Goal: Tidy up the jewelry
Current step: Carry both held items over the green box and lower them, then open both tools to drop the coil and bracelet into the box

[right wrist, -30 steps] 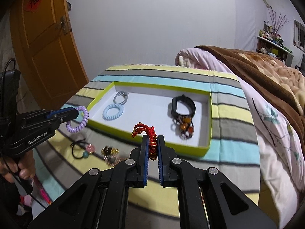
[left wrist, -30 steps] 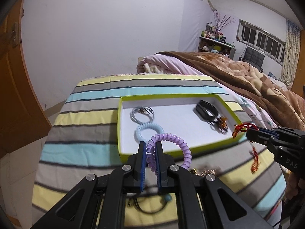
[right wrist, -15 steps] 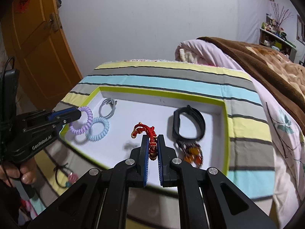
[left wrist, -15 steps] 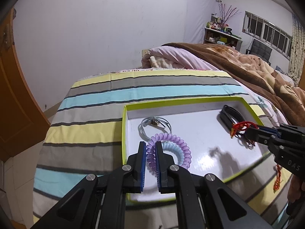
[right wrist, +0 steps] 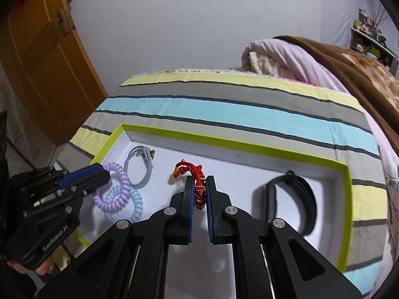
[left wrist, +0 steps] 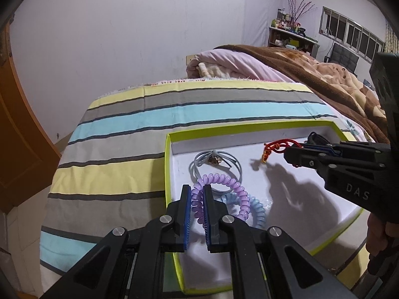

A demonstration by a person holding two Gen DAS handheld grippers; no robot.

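Observation:
A white tray with a lime-green rim (left wrist: 166, 164) (right wrist: 224, 138) lies on the striped bedspread. My left gripper (left wrist: 197, 194) is shut on a purple spiral hair tie (left wrist: 224, 182) (right wrist: 114, 186) and holds it low over the tray's left part, above a light-blue spiral tie (left wrist: 258, 209) (right wrist: 136, 200). A grey cord bracelet (left wrist: 214, 160) (right wrist: 141, 167) lies just behind them. My right gripper (right wrist: 199, 191) (left wrist: 293, 149) is shut on a red braided cord bracelet (right wrist: 189, 170) (left wrist: 274, 147) over the tray's middle. A black band (right wrist: 294, 196) lies in the tray's right part.
The striped bedspread (left wrist: 174, 114) spreads around the tray. A pink and brown quilt (left wrist: 286, 64) is heaped at the back right. An orange door (right wrist: 45, 57) stands to the left. A shelf and windows (left wrist: 349, 32) are far right.
Both grippers moved forward and lower over the tray with their pieces. The purple tie now hangs over the blue tie, and the red bracelet is near the tray floor.

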